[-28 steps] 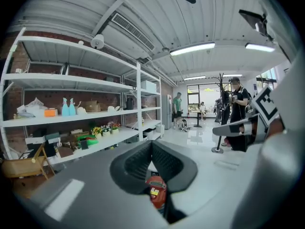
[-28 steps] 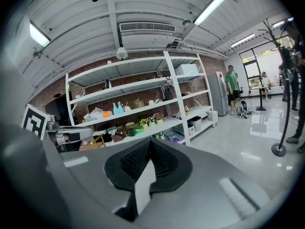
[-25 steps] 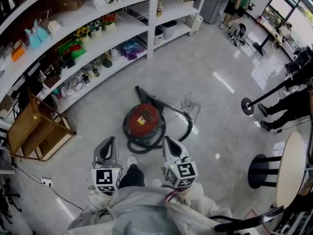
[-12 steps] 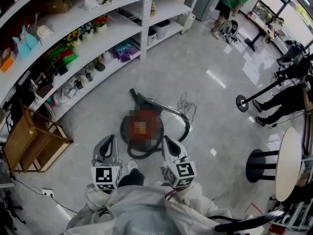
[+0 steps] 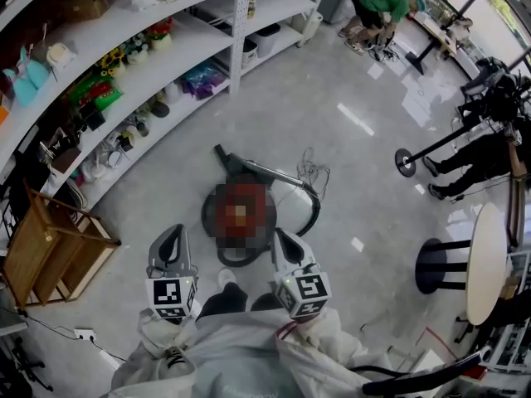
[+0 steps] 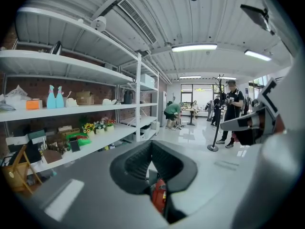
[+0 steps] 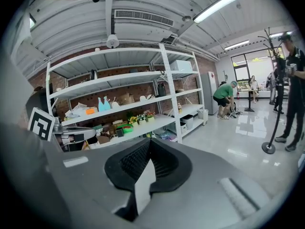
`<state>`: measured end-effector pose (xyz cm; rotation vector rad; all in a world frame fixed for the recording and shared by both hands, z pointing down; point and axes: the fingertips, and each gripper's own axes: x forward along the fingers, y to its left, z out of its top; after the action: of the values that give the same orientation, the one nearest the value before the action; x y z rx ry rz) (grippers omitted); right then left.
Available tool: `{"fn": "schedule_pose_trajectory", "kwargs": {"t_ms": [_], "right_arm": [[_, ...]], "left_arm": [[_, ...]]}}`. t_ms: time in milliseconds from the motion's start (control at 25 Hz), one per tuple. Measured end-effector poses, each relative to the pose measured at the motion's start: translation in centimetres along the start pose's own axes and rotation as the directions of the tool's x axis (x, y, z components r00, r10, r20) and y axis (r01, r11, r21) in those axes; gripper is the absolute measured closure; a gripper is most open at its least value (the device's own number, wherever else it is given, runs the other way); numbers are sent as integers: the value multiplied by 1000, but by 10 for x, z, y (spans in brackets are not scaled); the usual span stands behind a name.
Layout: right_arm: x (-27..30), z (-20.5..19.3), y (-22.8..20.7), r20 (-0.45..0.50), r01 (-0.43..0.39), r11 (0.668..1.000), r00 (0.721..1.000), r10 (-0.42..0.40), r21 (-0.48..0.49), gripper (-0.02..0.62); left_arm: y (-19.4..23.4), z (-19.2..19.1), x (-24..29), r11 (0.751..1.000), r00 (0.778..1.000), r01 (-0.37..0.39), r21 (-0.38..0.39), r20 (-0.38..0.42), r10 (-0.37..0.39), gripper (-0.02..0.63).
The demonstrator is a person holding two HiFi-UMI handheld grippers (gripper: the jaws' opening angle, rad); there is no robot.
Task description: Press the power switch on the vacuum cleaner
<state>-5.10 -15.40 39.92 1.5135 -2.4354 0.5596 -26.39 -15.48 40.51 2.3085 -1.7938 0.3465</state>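
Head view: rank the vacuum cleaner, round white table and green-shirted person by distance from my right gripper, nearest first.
1. Vacuum cleaner, on the floor just ahead-left of the right gripper.
2. Round white table, off to the right.
3. Green-shirted person, far ahead-right.

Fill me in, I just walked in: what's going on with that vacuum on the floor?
A person stands over the red vacuum cleaner on the floor, holding a gripper in each hand. The left gripper and the right gripper are both shut and empty, held out in front of the body. Neither touches the vacuum cleaner, so the press is not yet under way.
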Motion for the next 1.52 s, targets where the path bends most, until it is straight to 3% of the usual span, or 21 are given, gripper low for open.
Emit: {"fn": "schedule_pose_trajectory", "kwargs": {"t_ms": [360, 840, 1520], "right_arm": [[-9, -3, -9, -17, 53, 998, 998, -53, 15, 594], [6, -17, -25, -42, 44, 998, 998, -42, 49, 594], [41, -82, -55, -132, 39, 997, 991, -30, 70, 595]], "left_arm": [[-18, -13, 13, 998, 997, 68, -14, -26, -68, 606], [-38, -35, 26, 994, 990, 108, 20, -94, -106, 606], [-60, -103, 76, 990, 972, 139, 21, -197, -132, 606]]}}
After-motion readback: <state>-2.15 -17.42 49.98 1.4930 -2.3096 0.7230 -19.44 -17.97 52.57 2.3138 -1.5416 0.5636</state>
